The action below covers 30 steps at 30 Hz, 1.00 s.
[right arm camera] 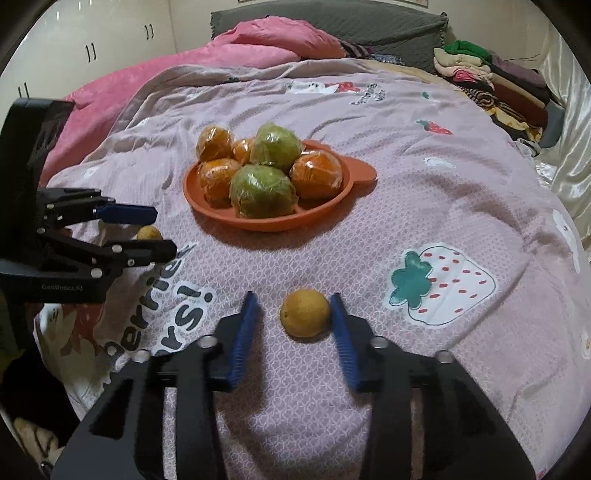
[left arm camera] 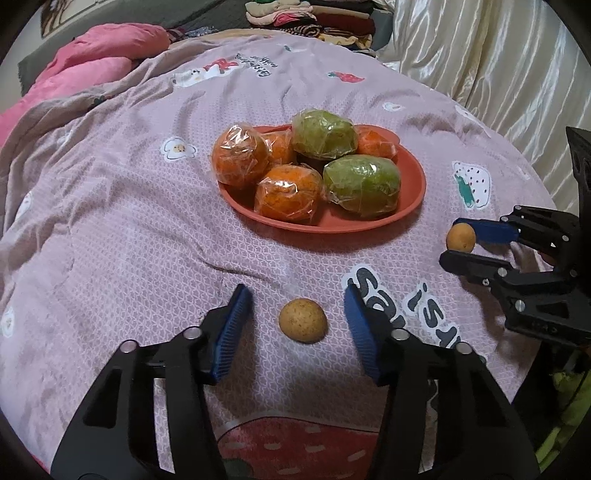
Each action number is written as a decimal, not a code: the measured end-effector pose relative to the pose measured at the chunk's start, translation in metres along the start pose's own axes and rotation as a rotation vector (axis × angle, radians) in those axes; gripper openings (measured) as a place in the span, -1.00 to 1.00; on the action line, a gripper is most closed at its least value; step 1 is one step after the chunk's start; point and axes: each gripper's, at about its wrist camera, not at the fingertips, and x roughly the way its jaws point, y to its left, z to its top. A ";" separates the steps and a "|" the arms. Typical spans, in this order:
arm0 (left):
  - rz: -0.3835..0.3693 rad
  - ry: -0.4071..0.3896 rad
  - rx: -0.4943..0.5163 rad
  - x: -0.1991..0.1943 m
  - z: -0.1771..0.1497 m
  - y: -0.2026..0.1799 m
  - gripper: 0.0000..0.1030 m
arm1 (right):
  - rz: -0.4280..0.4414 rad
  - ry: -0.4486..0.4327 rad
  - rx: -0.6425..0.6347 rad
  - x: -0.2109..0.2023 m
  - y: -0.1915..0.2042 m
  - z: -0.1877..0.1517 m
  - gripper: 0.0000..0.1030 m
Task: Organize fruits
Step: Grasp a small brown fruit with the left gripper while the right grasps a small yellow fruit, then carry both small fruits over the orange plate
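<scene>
A small tan round fruit (left arm camera: pixel 303 320) lies on the lilac quilt between the blue pads of my left gripper (left arm camera: pixel 296 295), with a gap on each side, so the gripper is open. A second small yellow-brown fruit (right arm camera: pixel 304 313) lies between the pads of my right gripper (right arm camera: pixel 293 297). Its right pad touches the fruit and its left pad stands clear, so it is open too. Beyond both, an orange plate (left arm camera: pixel 332 225) holds several plastic-wrapped oranges (left arm camera: pixel 240 155) and two wrapped green fruits (left arm camera: pixel 362 184). Each gripper also shows in the other's view: the right gripper (left arm camera: pixel 452 242) and the left gripper (right arm camera: pixel 164 230).
The quilt covers a bed. A pink blanket (right arm camera: pixel 236 48) and a grey pillow (right arm camera: pixel 332 22) lie at its far end. Folded clothes (right arm camera: pixel 491 81) are stacked at the far right by a cream curtain (left arm camera: pixel 480 66). The bed's near edge drops off at my right in the left wrist view.
</scene>
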 end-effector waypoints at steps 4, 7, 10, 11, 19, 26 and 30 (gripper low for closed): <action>0.013 0.000 0.017 0.001 0.000 -0.001 -0.43 | -0.005 0.002 -0.015 0.002 0.001 0.000 -0.52; 0.001 -0.006 0.020 -0.001 0.002 -0.001 -0.63 | 0.002 -0.003 -0.008 -0.002 -0.001 0.001 -0.52; -0.011 -0.011 0.023 -0.004 0.003 -0.001 -0.67 | 0.010 -0.020 0.001 -0.009 -0.003 0.004 -0.53; -0.021 -0.009 0.023 -0.005 0.003 -0.002 -0.68 | 0.012 -0.027 0.003 -0.012 -0.005 0.006 -0.53; -0.051 -0.037 0.019 -0.018 0.006 -0.004 -0.68 | 0.010 -0.079 0.027 -0.031 -0.015 0.020 -0.53; -0.055 -0.064 0.010 -0.028 0.012 -0.001 -0.68 | 0.012 -0.097 0.034 -0.035 -0.018 0.029 -0.53; -0.062 -0.070 0.005 -0.031 0.014 0.000 -0.68 | 0.010 -0.100 0.030 -0.036 -0.017 0.032 -0.53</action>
